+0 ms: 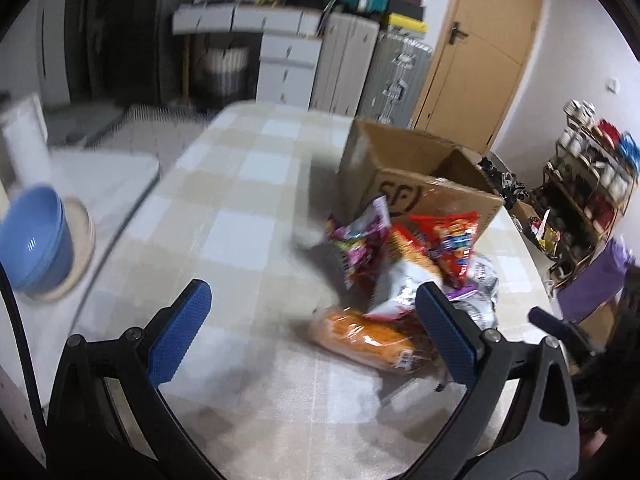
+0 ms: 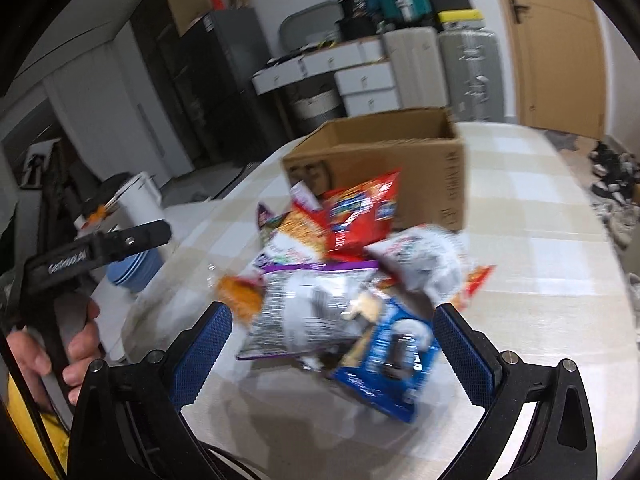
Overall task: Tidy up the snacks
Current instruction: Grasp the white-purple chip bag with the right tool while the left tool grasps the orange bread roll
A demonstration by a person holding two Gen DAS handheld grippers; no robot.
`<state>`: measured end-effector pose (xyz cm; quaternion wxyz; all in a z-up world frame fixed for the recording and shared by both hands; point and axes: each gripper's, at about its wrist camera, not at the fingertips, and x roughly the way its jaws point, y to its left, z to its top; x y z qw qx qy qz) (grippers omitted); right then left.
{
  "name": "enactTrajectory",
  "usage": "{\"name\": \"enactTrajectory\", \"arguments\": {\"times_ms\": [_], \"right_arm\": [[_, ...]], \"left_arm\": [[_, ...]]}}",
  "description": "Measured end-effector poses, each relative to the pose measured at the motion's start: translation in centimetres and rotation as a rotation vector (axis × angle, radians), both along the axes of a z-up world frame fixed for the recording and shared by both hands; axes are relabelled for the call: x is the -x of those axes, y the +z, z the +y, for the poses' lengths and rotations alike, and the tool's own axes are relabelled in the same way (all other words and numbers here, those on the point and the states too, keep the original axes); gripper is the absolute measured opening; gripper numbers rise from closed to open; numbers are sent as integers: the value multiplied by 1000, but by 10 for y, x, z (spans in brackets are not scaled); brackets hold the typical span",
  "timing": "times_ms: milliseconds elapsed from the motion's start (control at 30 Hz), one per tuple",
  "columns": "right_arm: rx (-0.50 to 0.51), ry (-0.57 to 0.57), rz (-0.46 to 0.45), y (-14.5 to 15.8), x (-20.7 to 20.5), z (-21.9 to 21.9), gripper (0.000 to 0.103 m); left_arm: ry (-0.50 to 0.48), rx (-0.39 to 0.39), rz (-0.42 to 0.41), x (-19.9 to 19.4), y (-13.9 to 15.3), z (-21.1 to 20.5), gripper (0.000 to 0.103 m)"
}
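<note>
A heap of snack bags (image 1: pixel 416 268) lies on the checked table (image 1: pixel 224 216) in front of an open cardboard box (image 1: pixel 404 168). An orange packet (image 1: pixel 368 338) is nearest in the left wrist view. My left gripper (image 1: pixel 314 308) is open over the table, left of the heap, with nothing between its blue pads. In the right wrist view the heap shows a silver bag (image 2: pixel 316 312), a blue bag (image 2: pixel 388 364) and a red bag (image 2: pixel 360 212) before the box (image 2: pixel 384 160). My right gripper (image 2: pixel 334 324) is open, just short of the silver bag.
Blue bowls (image 1: pixel 36 240) on a pale plate stand on a lower side table at left. A person's hand (image 2: pixel 68 356) holds the other gripper's handle at the left of the right wrist view. Suitcases, drawers and a door stand behind; a shelf rack (image 1: pixel 588 188) is at right.
</note>
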<state>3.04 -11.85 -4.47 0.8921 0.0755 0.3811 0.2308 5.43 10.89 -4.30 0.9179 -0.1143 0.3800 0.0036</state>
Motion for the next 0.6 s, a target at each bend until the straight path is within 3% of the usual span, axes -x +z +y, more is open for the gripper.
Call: {"name": "enactTrajectory", "arguments": {"times_ms": [233,300,367,600], "right_arm": [[87,57,12,-10,-27,35,100],[98,67,35,-18,-36,39,94],[110,69,66,-27,-44,42,78],[68,103,118,-37,-52,45,60]], "left_arm": [[-18,23,21,-4,-6,11,102],[-31,14,23,-4,-7,8,102],[-41,9,35,-3,-7,2,102],[-33,-32,128,-9,-26,-9,102]]}}
